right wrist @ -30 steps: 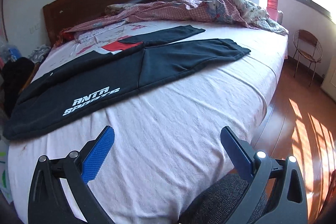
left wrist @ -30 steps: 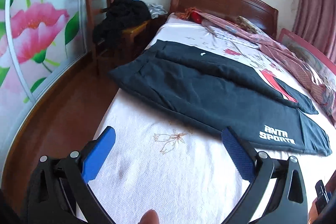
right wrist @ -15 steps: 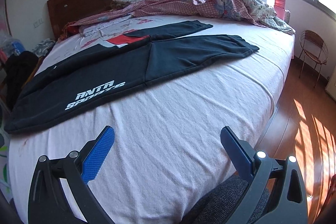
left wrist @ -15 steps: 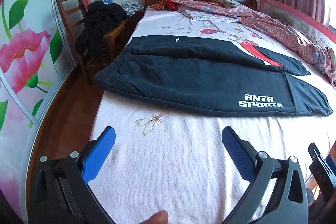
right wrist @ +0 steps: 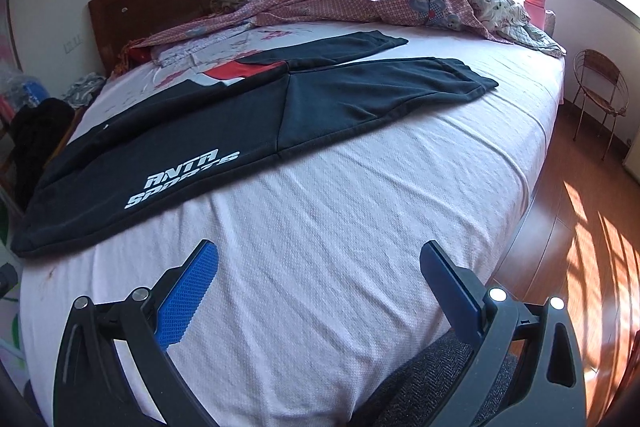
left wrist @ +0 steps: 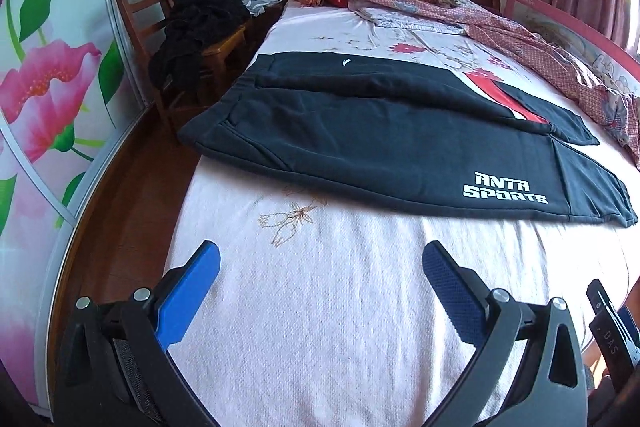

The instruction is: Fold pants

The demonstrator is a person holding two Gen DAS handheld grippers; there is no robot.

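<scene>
Both grippers idle over the near part of the bed [left wrist: 340, 307], fingers spread wide, holding nothing: left gripper [left wrist: 320, 259], right gripper [right wrist: 318, 259]. Black pants [left wrist: 380, 143] lie flat across the bed sheet, unfolded, legs slightly apart, waistband at the left bed edge, "ANTA SPORTS" print on the nearer leg. Crumpled pink blanket [right wrist: 360, 3] sits beyond them. Neither gripper touches the pants.
</scene>
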